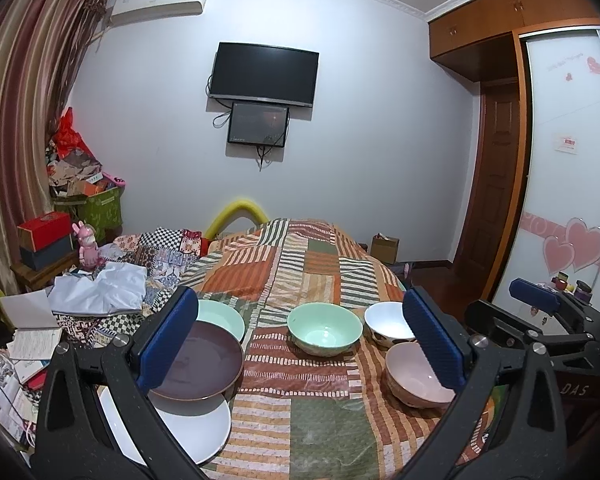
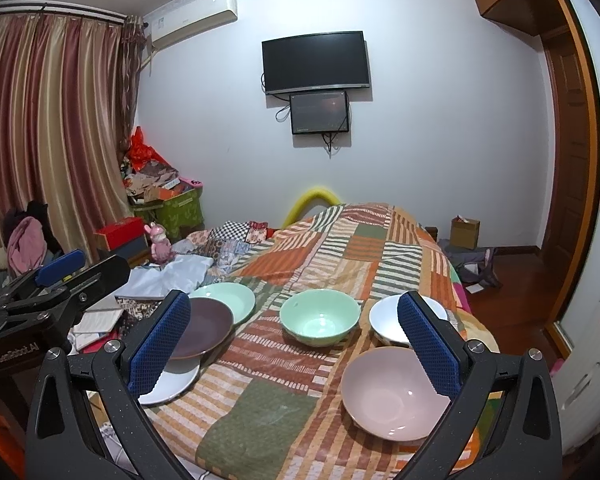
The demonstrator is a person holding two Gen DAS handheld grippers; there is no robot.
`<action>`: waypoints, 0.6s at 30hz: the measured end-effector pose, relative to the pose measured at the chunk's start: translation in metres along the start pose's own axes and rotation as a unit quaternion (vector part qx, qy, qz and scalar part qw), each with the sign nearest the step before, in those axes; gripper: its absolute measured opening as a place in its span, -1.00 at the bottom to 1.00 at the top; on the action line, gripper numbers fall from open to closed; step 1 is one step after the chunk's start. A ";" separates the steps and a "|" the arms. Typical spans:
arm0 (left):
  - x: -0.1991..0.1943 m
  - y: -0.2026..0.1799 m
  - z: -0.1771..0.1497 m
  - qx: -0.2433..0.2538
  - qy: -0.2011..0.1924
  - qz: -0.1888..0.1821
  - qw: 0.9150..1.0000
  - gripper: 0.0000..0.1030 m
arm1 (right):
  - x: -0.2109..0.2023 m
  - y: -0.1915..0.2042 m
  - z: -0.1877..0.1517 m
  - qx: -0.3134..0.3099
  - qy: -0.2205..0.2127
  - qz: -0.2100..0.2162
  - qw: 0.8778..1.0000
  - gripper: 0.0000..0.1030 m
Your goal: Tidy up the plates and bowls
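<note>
Both grippers, left (image 1: 302,340) and right (image 2: 294,346), hover spread wide, holding nothing. Plates (image 2: 204,330) overlap along the bed's left edge; bowls (image 2: 319,322) sit apart toward its right edge. Nesting probably goes best gripping rims squarely (quilt (image 2: 340,240) is soft, so dishes may tip). Bedroom: curtains, wall-mounted screens.
</note>
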State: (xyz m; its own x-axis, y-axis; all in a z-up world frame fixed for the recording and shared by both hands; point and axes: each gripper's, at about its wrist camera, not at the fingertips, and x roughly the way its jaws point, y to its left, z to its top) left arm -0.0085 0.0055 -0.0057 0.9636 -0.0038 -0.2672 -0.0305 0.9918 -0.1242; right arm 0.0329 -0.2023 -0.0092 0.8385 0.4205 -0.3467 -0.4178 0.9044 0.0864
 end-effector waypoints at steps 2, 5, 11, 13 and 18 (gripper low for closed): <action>0.003 0.003 -0.002 -0.003 0.006 0.001 1.000 1.00 | 0.002 0.000 0.000 -0.001 0.004 0.001 1.000 1.00; 0.008 0.009 -0.005 -0.006 0.014 0.004 1.000 1.00 | 0.007 0.000 0.000 -0.001 0.011 0.005 1.000 1.00; 0.023 0.024 -0.015 -0.011 0.039 0.015 0.999 1.00 | 0.027 0.010 -0.006 -0.005 0.036 0.023 0.999 1.00; 0.027 0.030 -0.019 -0.013 0.048 0.020 0.999 1.00 | 0.035 0.014 -0.009 -0.005 0.045 0.030 0.999 1.00; 0.044 0.054 -0.028 -0.023 0.077 0.041 0.996 1.00 | 0.060 0.029 -0.017 -0.010 0.074 0.049 0.996 0.99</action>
State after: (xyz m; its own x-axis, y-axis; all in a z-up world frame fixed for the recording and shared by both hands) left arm 0.0245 0.0553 -0.0510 0.9056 0.0530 -0.4208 -0.1222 0.9827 -0.1393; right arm 0.0647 -0.1523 -0.0435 0.7335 0.4903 -0.4707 -0.5038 0.8571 0.1076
